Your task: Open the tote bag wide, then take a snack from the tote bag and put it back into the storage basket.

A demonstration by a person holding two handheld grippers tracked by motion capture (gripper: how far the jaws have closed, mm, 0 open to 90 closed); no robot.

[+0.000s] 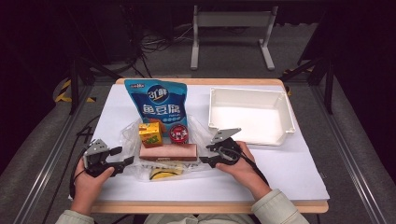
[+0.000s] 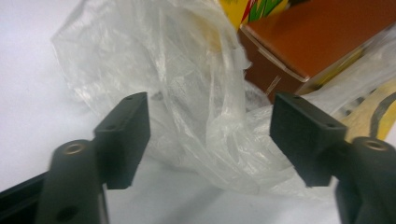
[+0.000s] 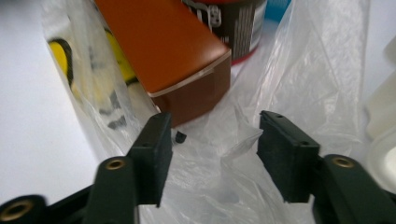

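While both tools [image 1: 125, 161] [image 1: 204, 156] gape released, plastic bag [image 1: 133, 135] on white table [image 1: 280, 163], dark room.

A clear plastic bag [image 1: 164, 156] of groceries lies between the left gripper [image 1: 122, 160] and right gripper [image 1: 208, 154]. A white bin [image 1: 282, 116] sits beyond the right one.

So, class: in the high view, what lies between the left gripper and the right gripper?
The long brown box in the clear plastic bag lies between the left gripper and the right gripper, as the high view shows.
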